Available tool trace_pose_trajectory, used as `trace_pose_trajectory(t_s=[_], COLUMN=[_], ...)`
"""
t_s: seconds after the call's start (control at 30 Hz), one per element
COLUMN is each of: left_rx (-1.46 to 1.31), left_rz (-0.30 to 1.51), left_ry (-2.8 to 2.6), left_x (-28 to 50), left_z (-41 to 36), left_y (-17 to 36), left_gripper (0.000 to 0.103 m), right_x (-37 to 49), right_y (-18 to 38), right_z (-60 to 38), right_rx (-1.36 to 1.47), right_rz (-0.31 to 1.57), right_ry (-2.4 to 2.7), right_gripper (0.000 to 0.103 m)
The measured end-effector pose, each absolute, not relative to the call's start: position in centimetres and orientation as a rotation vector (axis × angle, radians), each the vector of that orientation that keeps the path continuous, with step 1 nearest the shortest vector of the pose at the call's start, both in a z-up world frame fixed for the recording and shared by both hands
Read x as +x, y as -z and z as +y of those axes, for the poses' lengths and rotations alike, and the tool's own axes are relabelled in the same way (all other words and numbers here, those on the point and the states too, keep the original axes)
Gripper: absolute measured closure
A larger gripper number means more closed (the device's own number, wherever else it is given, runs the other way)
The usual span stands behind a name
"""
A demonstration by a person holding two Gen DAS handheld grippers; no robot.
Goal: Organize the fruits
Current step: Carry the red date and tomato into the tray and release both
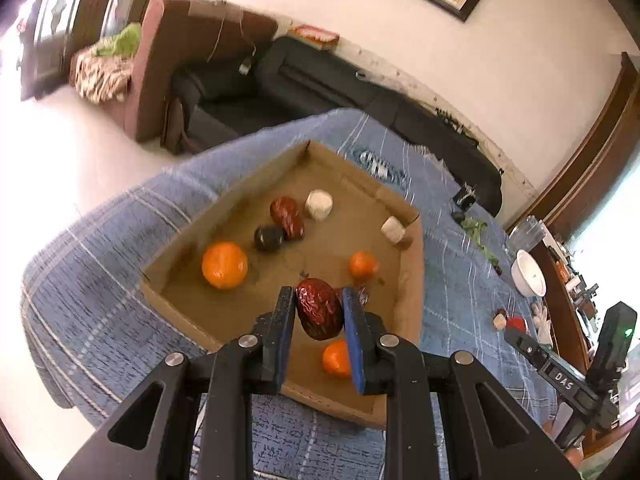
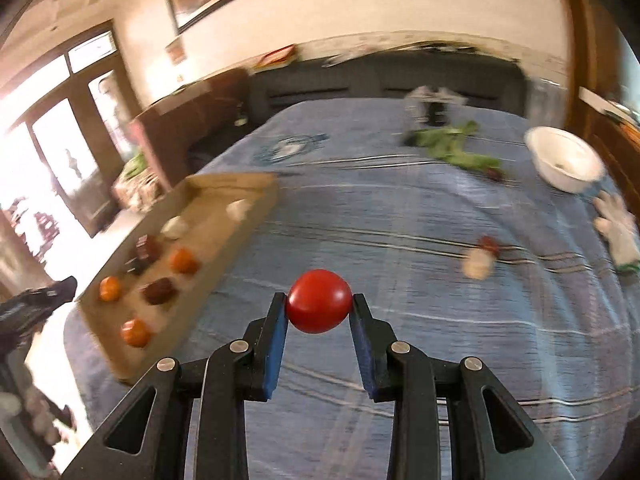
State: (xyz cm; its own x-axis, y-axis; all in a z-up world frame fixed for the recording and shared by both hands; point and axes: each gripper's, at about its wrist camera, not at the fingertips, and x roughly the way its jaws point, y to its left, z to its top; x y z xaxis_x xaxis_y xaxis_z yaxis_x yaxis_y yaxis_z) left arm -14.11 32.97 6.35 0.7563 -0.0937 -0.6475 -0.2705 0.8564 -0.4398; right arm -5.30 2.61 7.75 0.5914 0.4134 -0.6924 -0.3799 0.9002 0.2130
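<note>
My left gripper (image 1: 319, 300) is shut on a wrinkled dark red date (image 1: 319, 308) and holds it above the near part of a cardboard tray (image 1: 412, 276). In the tray lie oranges (image 1: 224, 265), a second red date (image 1: 286, 217), a dark round fruit (image 1: 269, 237) and white pieces (image 1: 319, 204). My right gripper (image 2: 319, 304) is shut on a round red tomato (image 2: 319, 301) and holds it over the blue cloth, to the right of the tray (image 2: 236, 216). The right wrist view is blurred.
A blue striped cloth (image 2: 400, 240) covers the table. On it lie a white bowl (image 2: 564, 160), green leaves (image 2: 452, 144), a white glove (image 2: 616, 228) and a small pale and red piece (image 2: 480, 260). A dark sofa (image 1: 320, 80) stands behind the table.
</note>
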Motion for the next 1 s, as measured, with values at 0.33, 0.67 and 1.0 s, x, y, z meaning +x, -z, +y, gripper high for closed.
trace_pose_trajectory(t_s=[0.33,0.67,1.0], left_rx=[-0.353,-0.394,-0.482], left_rz=[0.802,0.834,0.758], left_ry=[-0.208,-0.209,-0.226], left_x=[-9.5,-7.4,-9.7], left_z=[32.6,34.4,35.6], left_y=[-4.9,-3.0,-4.8], left_gripper=[0.08,0.08,0.055], right_x=[-4.9,-5.0,-5.6], right_y=[-6.9,-4.0,-3.0], right_z=[12.7,18.6,19.7], right_rx=[-0.101,-0.33,-0.369], right_rz=[0.83,0.841,0.835], right_ry=[-0.623,-0.626,-0.641], right_gripper=[0.068,0.068,0.065])
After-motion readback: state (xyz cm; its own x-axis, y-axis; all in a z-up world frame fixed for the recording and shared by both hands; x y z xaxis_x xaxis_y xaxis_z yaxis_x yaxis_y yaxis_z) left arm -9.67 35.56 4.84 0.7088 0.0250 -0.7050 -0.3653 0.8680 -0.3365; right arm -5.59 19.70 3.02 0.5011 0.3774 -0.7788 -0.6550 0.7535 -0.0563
